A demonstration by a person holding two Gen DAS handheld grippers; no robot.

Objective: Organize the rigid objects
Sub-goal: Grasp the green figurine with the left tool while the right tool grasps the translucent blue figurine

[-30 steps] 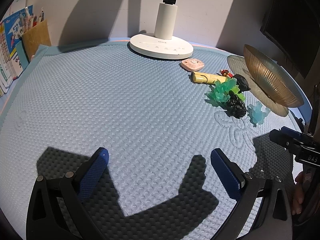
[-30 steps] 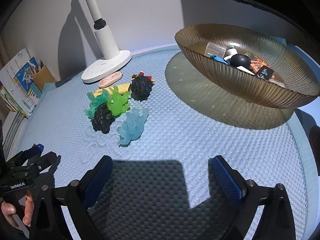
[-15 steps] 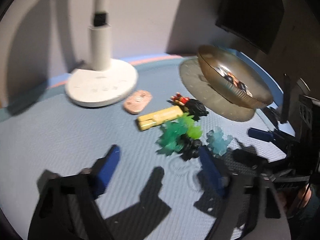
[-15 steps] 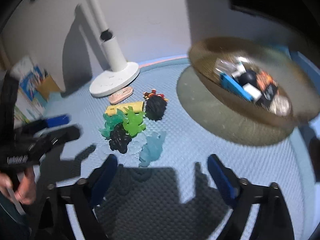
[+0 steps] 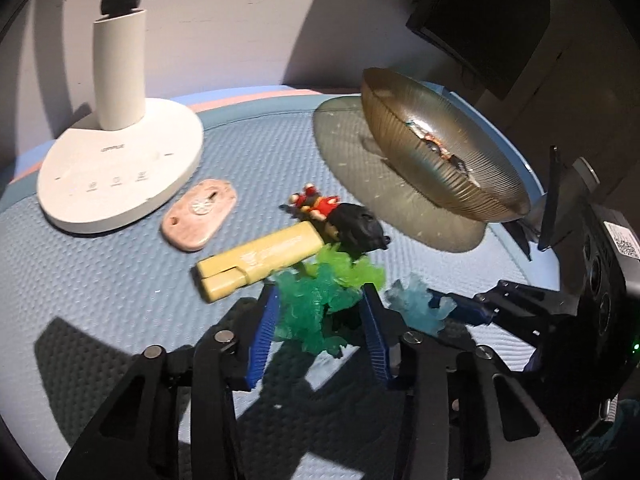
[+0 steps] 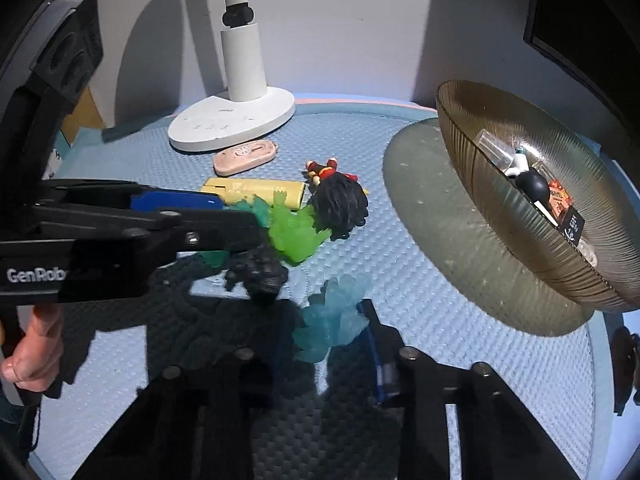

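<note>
The blue mat (image 5: 120,300) fills the frame. Left tongs (image 5: 320,320) sit partly open around the green toy (image 5: 308,304), low center. Right tongs (image 6: 324,344) sit partly open around the pale blue toy (image 6: 332,312).

We take this for a desk in a home study or bedroom. A white desk lamp (image 5: 120,168) stands on a quilted blue mat (image 5: 100,280) against a plain wall, a dark monitor (image 5: 480,20) hangs at the corner, and small toy figures (image 6: 296,232) lie scattered beside a ribbed amber glass bowl (image 6: 500,216) holding oddments.
</note>
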